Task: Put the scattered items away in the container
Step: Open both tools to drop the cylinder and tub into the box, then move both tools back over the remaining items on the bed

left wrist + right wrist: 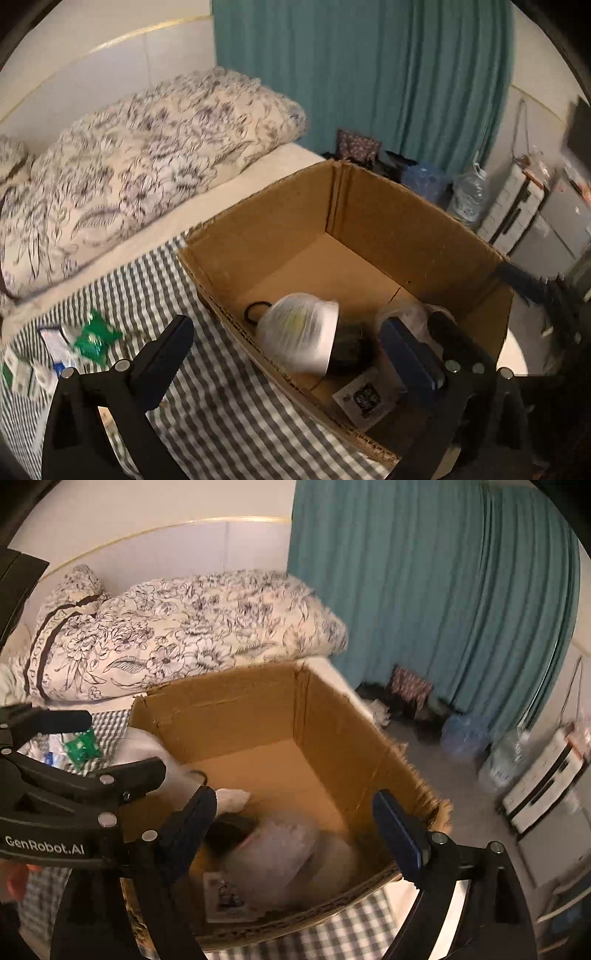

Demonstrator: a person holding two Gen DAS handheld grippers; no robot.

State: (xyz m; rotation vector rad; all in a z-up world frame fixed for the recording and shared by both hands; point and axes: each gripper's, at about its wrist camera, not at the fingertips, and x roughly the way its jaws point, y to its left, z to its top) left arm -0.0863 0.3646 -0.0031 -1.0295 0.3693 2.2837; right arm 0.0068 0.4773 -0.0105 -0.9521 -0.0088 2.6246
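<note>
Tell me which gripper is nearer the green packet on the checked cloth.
Left. The left gripper hangs at the cardboard box's near-left wall, its left finger over the cloth, close to the green packet. The right gripper is over the box interior, farther away.

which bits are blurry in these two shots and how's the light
Left wrist view: the white bag over the box is smeared by motion, as is the green packet; the quilt stays fairly sharp. Right wrist view: the clear bag in the box is blurred. Both: dim warm light, fisheye bending, dark corners.
</note>
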